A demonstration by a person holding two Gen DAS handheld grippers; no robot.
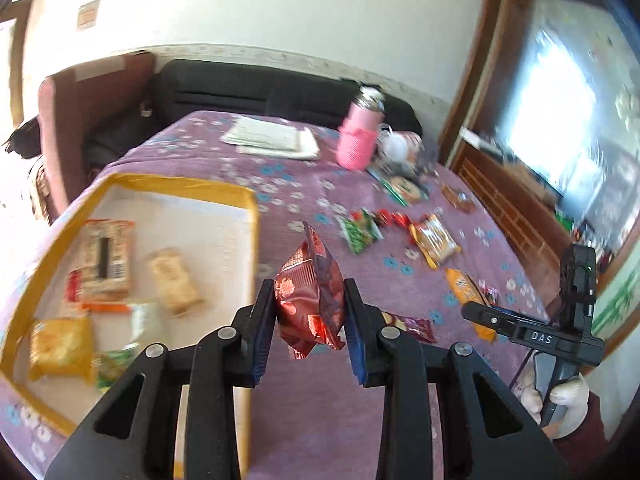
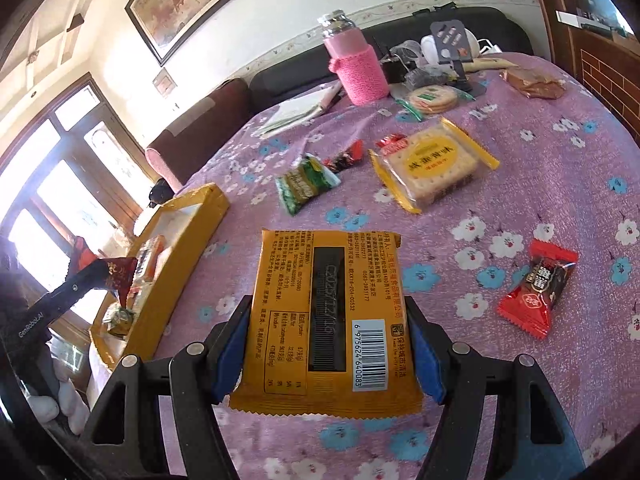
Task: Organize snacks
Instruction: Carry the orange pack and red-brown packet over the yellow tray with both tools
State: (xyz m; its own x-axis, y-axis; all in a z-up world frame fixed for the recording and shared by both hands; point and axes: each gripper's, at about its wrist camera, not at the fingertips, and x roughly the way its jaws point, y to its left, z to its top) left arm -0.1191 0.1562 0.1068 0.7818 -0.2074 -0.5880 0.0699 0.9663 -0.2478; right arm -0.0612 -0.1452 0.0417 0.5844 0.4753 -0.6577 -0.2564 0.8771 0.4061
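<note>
From the left wrist camera, the left tool [image 1: 308, 306] is closed on a shiny red snack bag [image 1: 310, 300], its blue pads pressing the crumpled bag from both sides. The bag is held up above the purple flowered cloth of the desk [image 1: 360, 380], just right of the yellow-rimmed tray [image 1: 248, 216]. The tray lies at the left and holds several snack packs, among them a pale cracker pack [image 1: 173, 282] and a yellow pack [image 1: 60, 346]; this part of the picture is blurred. More snacks lie loose on the cloth beyond the tool: a green packet [image 1: 358, 234] and an orange-edged cracker pack [image 1: 434, 240]. A pink bottle [image 1: 360, 134] stands at the far end near some papers [image 1: 272, 136]. At the right edge the right tool [image 1: 480, 316] shows from the side, gripped by a white-gloved hand [image 1: 570, 400].

From the right wrist camera, the right tool [image 2: 328, 348] stands fairly wide and clamps a flat orange packet [image 2: 326, 320] by its two long edges, its printed back and barcode facing up above the cloth. Beyond it lie the green packet [image 2: 306, 182], the cracker pack [image 2: 434, 164] and, to the right, a red candy [image 2: 538, 294]. The tray [image 2: 188, 216] is at the left, and the left tool [image 2: 114, 282] with its red bag hangs over it.
</note>
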